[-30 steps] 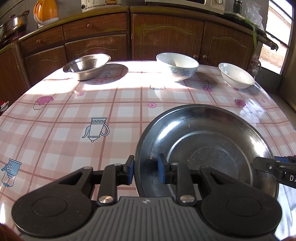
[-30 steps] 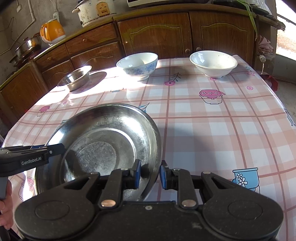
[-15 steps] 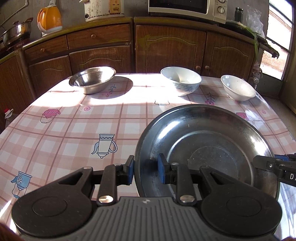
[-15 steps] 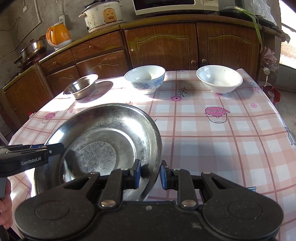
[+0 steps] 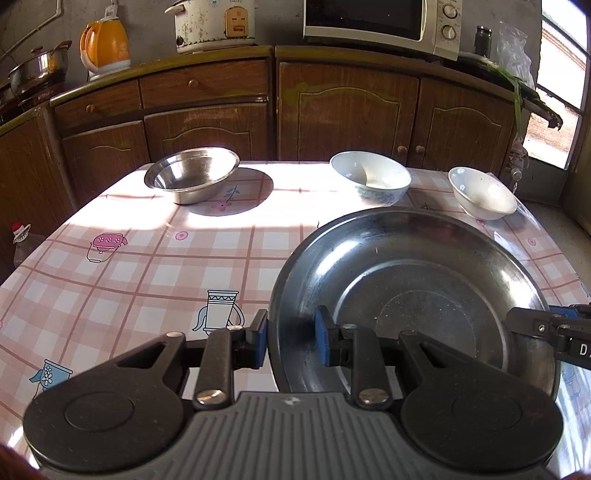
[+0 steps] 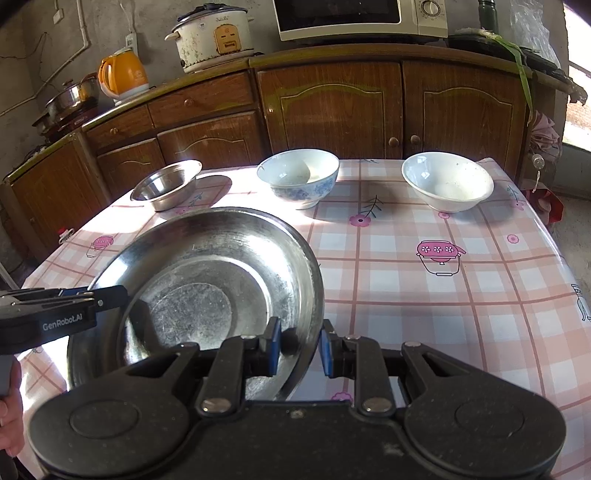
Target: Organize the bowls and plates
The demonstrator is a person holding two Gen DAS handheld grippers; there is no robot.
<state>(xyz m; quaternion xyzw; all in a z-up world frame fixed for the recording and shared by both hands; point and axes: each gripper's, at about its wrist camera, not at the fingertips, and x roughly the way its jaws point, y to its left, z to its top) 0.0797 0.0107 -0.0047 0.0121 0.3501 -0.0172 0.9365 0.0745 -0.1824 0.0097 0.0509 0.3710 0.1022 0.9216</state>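
Hanging between two sets of tongs, the wide stainless steel basin (image 5: 413, 295) sits above the near part of the bench (image 5: 147, 266), tipped a little, its shallow round well scuffed and dull at the flat centre, its sloping wall brighter. The left tongs (image 5: 290, 338) are clamped on the basin's left rim, one blue pad outside the wall and one inside. The right tongs (image 6: 298, 345) are clamped on the opposite rim in the same way, blue pads on either face of the thin metal edge.

The bench wears a glossy pink-and-white checked oilcloth printed with small jugs and pots. Along its far edge stand three vessels, well apart from one another: a small steel bowl (image 5: 192, 179) with a flared lip at the left, a blue-patterned porcelain bowl (image 5: 370, 181) in the middle, and a plain white bowl (image 5: 482, 192) at the right. Between the basin and that row the cloth lies bare, as does the whole left half of the bench.

Behind the bench runs a line of dark wooden cabinets (image 6: 332, 107) carrying an orange kettle (image 5: 105, 46), a white rice cooker (image 6: 212, 35) and a microwave (image 5: 380, 22).
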